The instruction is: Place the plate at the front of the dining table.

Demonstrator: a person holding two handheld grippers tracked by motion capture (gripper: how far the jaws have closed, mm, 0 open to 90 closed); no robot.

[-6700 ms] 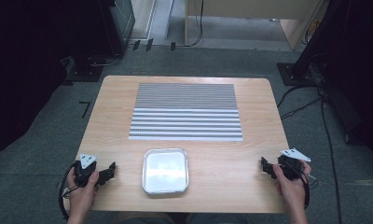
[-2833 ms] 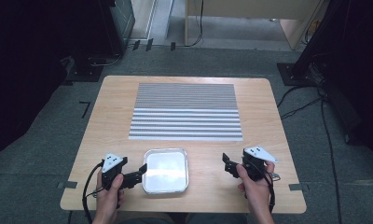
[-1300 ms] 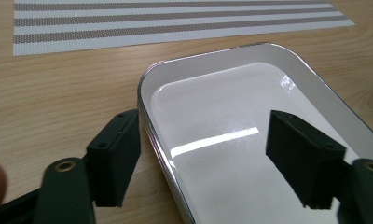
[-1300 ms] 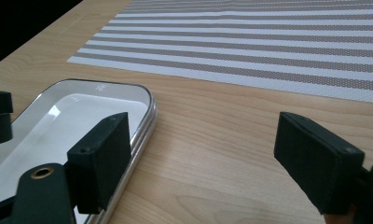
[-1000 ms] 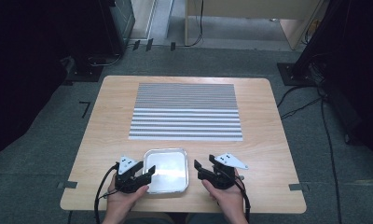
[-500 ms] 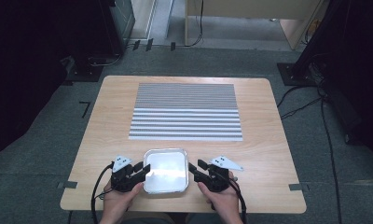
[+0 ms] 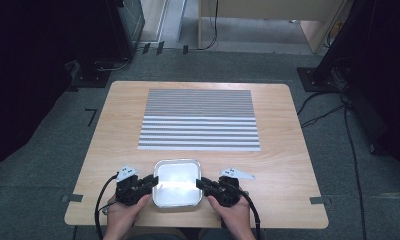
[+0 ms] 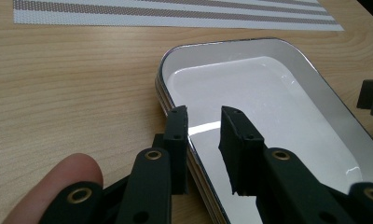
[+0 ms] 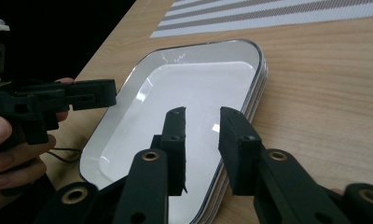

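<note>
A shiny, empty rectangular tray (image 7: 177, 182) (image 8: 250, 88) (image 9: 184, 84) lies at the table's front middle. My left gripper (image 7: 152, 182) (image 8: 204, 122) is at the tray's left rim, one jaw outside the rim and one over the inside. My right gripper (image 7: 199, 184) (image 9: 202, 122) straddles the right rim the same way. Both pairs of jaws have just been closing, and the rim runs between them with a gap still showing at the pads. The left gripper (image 9: 89, 95) shows across the tray in the right gripper view.
A grey and white striped placemat (image 7: 200, 119) lies on the wooden table (image 7: 288, 150) beyond the tray. Bare wood lies on both sides of the tray. Dark equipment and cables stand on the floor around the table.
Both grippers came in from the table's front corners to the tray's two sides. Over the last second they edged onto its rims and their jaws narrowed.
</note>
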